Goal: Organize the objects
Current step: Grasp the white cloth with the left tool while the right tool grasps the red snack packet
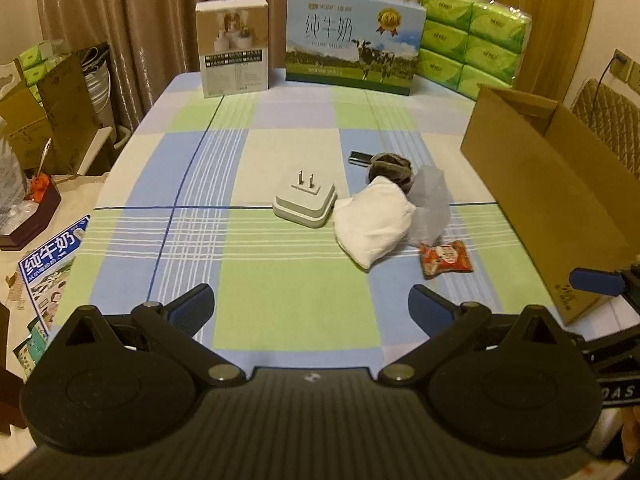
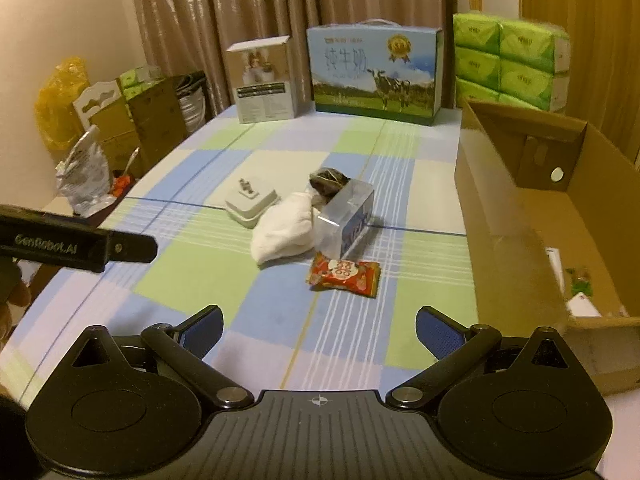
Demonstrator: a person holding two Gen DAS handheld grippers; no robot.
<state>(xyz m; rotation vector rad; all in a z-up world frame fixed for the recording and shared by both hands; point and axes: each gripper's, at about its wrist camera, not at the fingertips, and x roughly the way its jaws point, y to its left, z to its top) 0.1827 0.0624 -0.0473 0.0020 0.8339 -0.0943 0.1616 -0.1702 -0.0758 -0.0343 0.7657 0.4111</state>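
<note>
On the checked tablecloth lie a white plug adapter (image 1: 305, 202) (image 2: 251, 201), a white folded cloth (image 1: 372, 222) (image 2: 285, 232), a dark fabric bundle (image 1: 391, 169) (image 2: 327, 181), a clear plastic box (image 1: 430, 204) (image 2: 347, 218), a red snack packet (image 1: 446, 259) (image 2: 344, 274) and a small dark flat item (image 1: 359, 158). An open cardboard box (image 1: 548, 196) (image 2: 516, 216) stands at the right. My left gripper (image 1: 310, 306) is open and empty, short of the objects. My right gripper (image 2: 319, 330) is open and empty, just short of the snack packet.
A white product box (image 1: 234, 46) (image 2: 265, 80), a milk carton case (image 1: 354, 40) (image 2: 376, 74) and green tissue packs (image 1: 476, 36) (image 2: 512, 60) stand along the far edge. Cardboard boxes and bags (image 1: 52, 120) (image 2: 120, 120) crowd the left side. The cardboard box holds some small items (image 2: 580, 284).
</note>
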